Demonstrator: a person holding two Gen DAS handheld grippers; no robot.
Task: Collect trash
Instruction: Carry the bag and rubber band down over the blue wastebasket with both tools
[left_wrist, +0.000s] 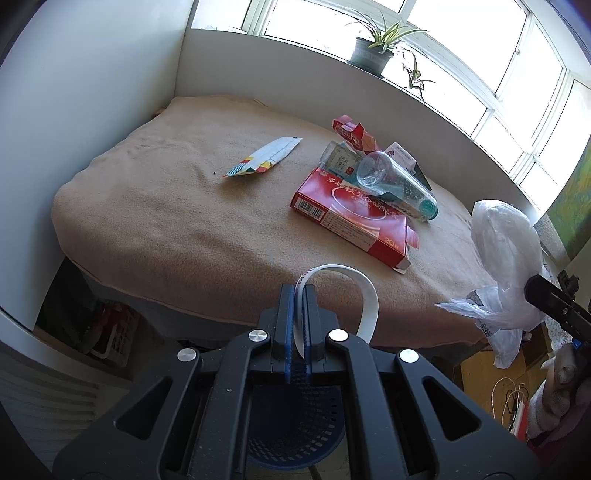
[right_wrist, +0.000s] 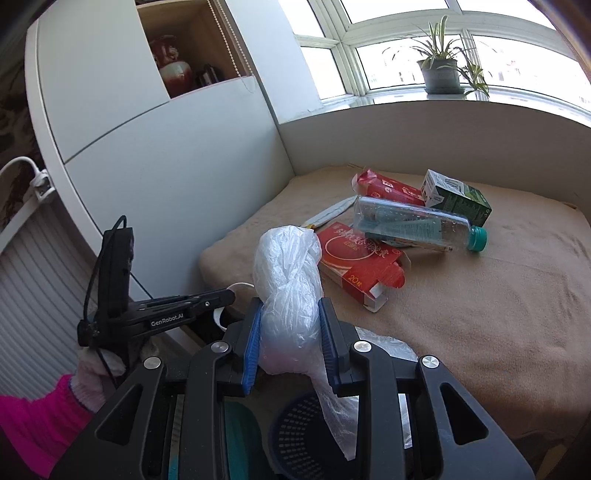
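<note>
Crinkled white plastic bag (right_wrist: 291, 280), twisted into an upright bundle, long axis running away from the camera, clamped between the blue pads of the right gripper (right_wrist: 291, 332); loose tail hangs over a dark perforated basket (right_wrist: 295, 435). Left gripper (left_wrist: 300, 314) pinched tight on a curled white paper strip (left_wrist: 364, 295), arching up and to the right. Both grippers tilt downward toward the tan blanket (left_wrist: 166, 221). Beyond: red carton (right_wrist: 360, 264), clear bottle (right_wrist: 413, 227) lying across it, cap pointing right; green-and-white carton (right_wrist: 456, 197) farthest.

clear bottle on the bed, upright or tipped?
Tipped. The clear plastic bottle lies on its side across the red carton, with its teal cap pointing right.
</note>
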